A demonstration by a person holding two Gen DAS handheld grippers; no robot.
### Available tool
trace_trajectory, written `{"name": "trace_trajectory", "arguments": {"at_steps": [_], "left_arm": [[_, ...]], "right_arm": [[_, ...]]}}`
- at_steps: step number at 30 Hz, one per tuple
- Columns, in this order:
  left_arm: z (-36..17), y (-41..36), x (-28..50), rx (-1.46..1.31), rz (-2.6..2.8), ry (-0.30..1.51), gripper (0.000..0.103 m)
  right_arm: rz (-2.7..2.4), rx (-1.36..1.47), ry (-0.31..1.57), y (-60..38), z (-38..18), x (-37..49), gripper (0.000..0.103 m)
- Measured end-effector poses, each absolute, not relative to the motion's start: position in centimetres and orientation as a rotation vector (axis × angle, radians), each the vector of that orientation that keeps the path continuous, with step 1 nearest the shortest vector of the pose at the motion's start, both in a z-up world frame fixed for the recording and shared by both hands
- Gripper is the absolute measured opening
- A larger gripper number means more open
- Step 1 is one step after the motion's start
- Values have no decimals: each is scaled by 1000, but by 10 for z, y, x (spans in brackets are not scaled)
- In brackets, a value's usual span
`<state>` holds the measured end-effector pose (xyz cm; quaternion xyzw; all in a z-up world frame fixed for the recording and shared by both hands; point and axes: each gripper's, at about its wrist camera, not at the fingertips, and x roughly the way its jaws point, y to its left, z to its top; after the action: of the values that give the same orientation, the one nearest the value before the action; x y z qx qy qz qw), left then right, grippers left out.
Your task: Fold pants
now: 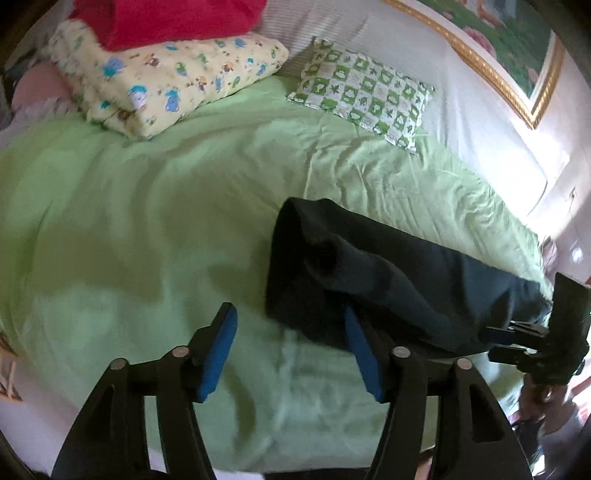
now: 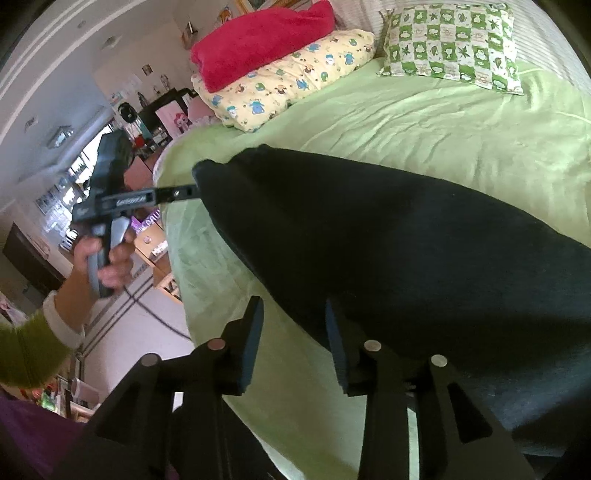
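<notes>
Left wrist view is showing the dark pants (image 1: 388, 273) lying as one thick, bunched band on the green bed sheet (image 1: 147, 206), running along the bed's near edge toward its right side, well apart from the pillows at the head. The layers seem to be already doubled over, so I am judging the fold to be partly done, with flattening and at least one more fold still remaining. The left gripper (image 1: 291, 354) is hovering at one end of the pants with its jaws spread wide and nothing between them; its right pad is sitting just beside the cloth edge. The right gripper (image 2: 293, 347) is likewise standing open at the other end, its right finger touching or nearly touching the fabric, gripping nothing. Counting: one pair of pants, two grippers, two patterned pillows, namely a yellow cartoon pillow (image 1: 166, 81) and a green checked pillow (image 1: 365, 92), one red blanket (image 1: 173, 18) resting on the yellow one, and one gold-framed picture (image 1: 517, 48).
</notes>
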<state>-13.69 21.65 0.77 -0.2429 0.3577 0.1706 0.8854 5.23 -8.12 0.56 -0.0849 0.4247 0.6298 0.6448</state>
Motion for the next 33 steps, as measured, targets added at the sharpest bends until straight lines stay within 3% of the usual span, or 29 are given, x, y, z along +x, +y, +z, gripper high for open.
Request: {"name": "trace_trajectory", "arguments": {"at_steps": [13,21,33], "left_arm": [[18,210,-127,-809,364,685,73],[19,204,-113,-786,449,735,77],[-15,214,-105,-828,512,826,77]], "right_arm": [[1397,-97,945,-90,21,70,44],[1361,-62,923,-96,30,86,51],[1264,-3,927,-75,45,156,52]]}}
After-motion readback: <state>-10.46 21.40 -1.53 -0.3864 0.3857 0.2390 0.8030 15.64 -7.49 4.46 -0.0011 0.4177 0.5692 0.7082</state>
